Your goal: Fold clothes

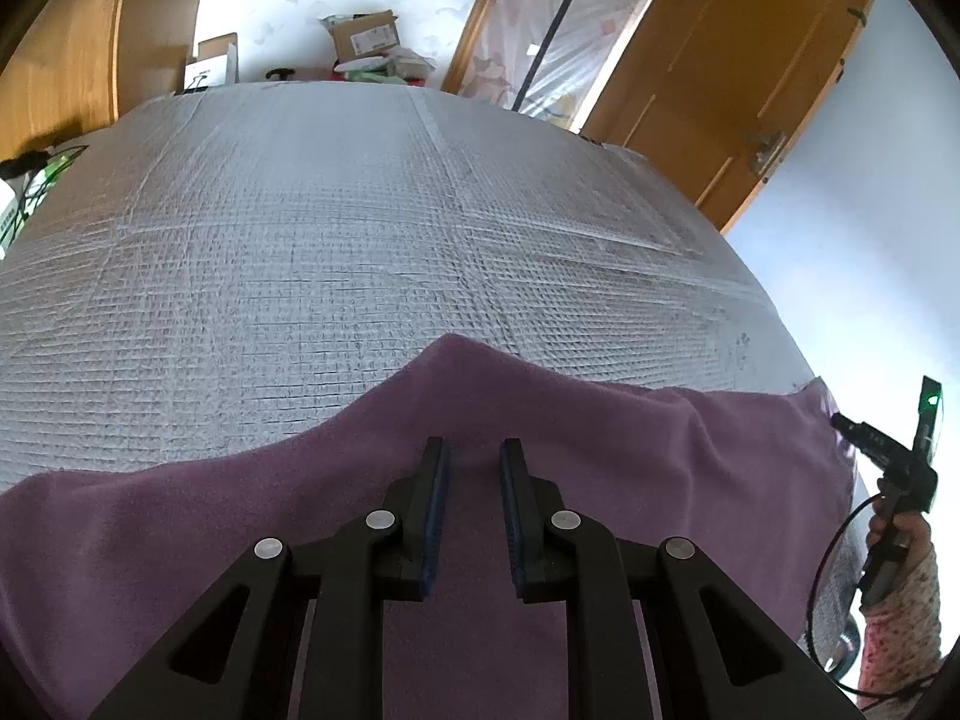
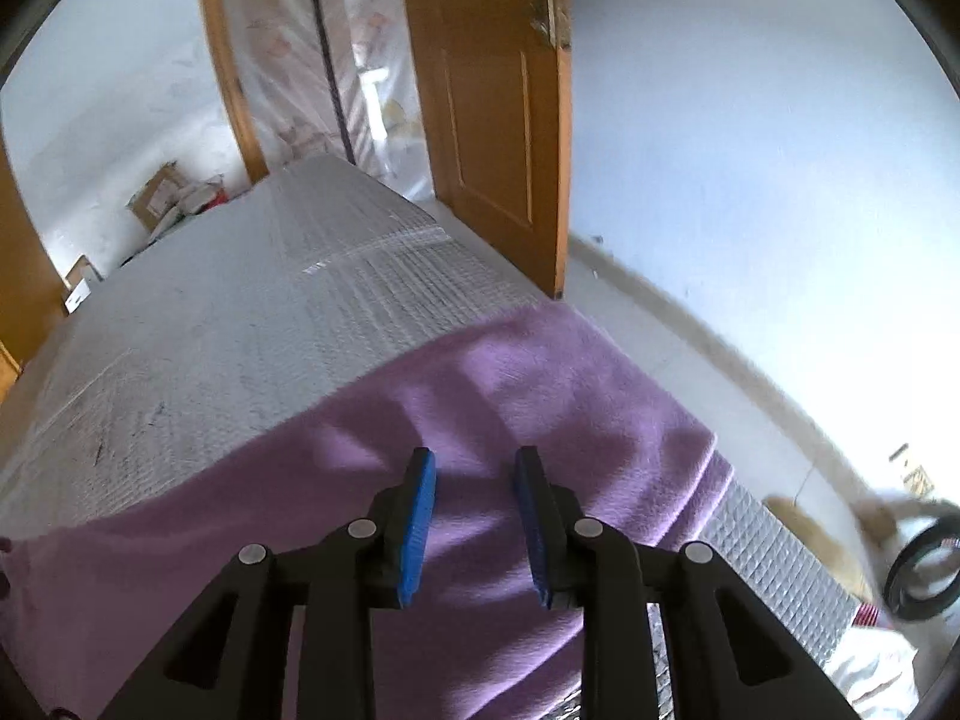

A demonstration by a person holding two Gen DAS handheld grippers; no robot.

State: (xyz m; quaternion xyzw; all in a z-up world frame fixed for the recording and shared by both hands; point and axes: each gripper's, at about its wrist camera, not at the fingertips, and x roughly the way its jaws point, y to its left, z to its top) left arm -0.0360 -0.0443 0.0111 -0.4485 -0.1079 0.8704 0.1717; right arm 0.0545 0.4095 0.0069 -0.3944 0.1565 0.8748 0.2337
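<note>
A soft mauve-purple fleece garment [image 1: 540,480] lies spread across the near part of a silver quilted foil-covered table [image 1: 360,240], filling the lower half of both wrist views; its far edge runs as a wavy line across the middle of the left view, with a raised hump at centre, and its right end hangs at the table's right edge. The left gripper [image 1: 474,450], at lower centre of its view, has its blue-padded jaws at a narrow gap with the fleece bulging up between them; whether the pads actually pinch the cloth cannot be told. The right gripper [image 2: 474,462], lower centre of its own view, stands with its jaws moderately apart above the rumpled purple cloth, nothing caught between them; it also shows at the far right edge of the left view, held by a hand in a floral sleeve [image 1: 900,618]. The garment looks unfolded, so this seems the early step of taking hold of an edge. Next, the right gripper likely needs to descend onto a fold or edge and close there, so both ends can be lifted and carried over together.
</note>
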